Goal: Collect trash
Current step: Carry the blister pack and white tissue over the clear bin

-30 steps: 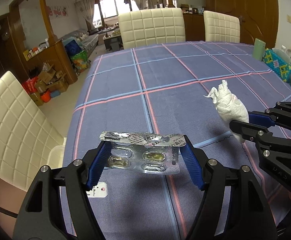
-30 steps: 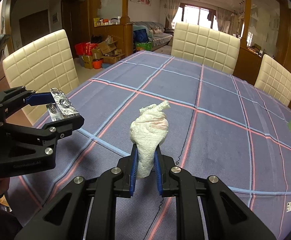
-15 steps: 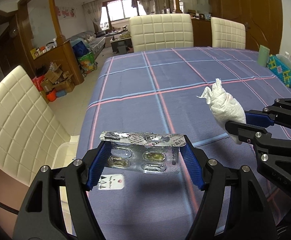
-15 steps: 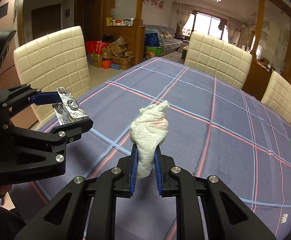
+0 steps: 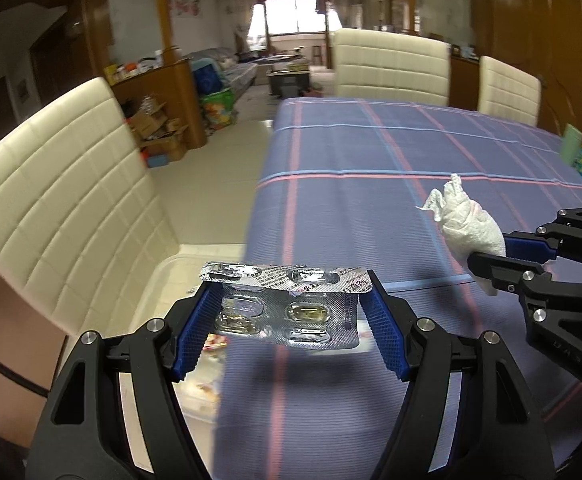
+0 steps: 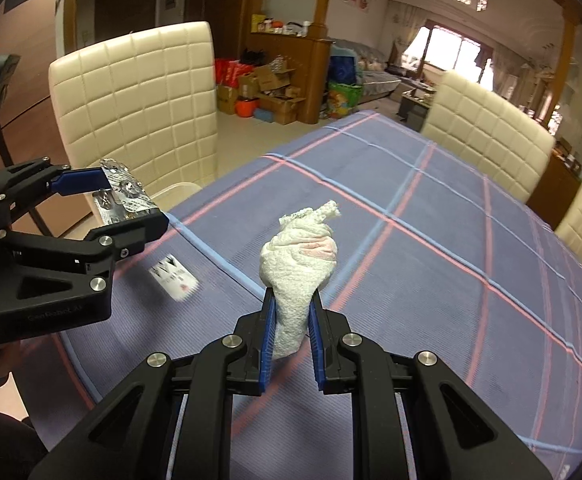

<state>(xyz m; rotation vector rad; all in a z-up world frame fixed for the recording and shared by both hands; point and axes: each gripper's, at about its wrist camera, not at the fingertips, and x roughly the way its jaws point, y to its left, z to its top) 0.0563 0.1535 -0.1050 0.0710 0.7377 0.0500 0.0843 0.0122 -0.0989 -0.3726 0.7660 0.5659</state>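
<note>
My left gripper (image 5: 289,320) is shut on a silver blister pack (image 5: 287,304), held flat and wide between its blue pads above the left edge of the table. The same blister pack (image 6: 121,196) shows at the left of the right wrist view, in the left gripper (image 6: 107,200). My right gripper (image 6: 290,332) is shut on a crumpled white tissue wad (image 6: 299,256) that sticks up from its pads over the tablecloth. In the left wrist view that tissue wad (image 5: 467,220) and the right gripper (image 5: 503,256) sit at the right.
A blue checked tablecloth (image 5: 371,184) covers the table. A clear plastic bin (image 5: 171,280) with some scraps stands on the floor beside the table's left edge, next to a cream chair (image 5: 63,208). A small white card (image 6: 173,276) lies on the cloth. More chairs (image 6: 487,136) line the far side.
Both grippers have swung left together toward the table's left edge, each keeping its grip. The floor bin and nearby chair have come into the left wrist view.
</note>
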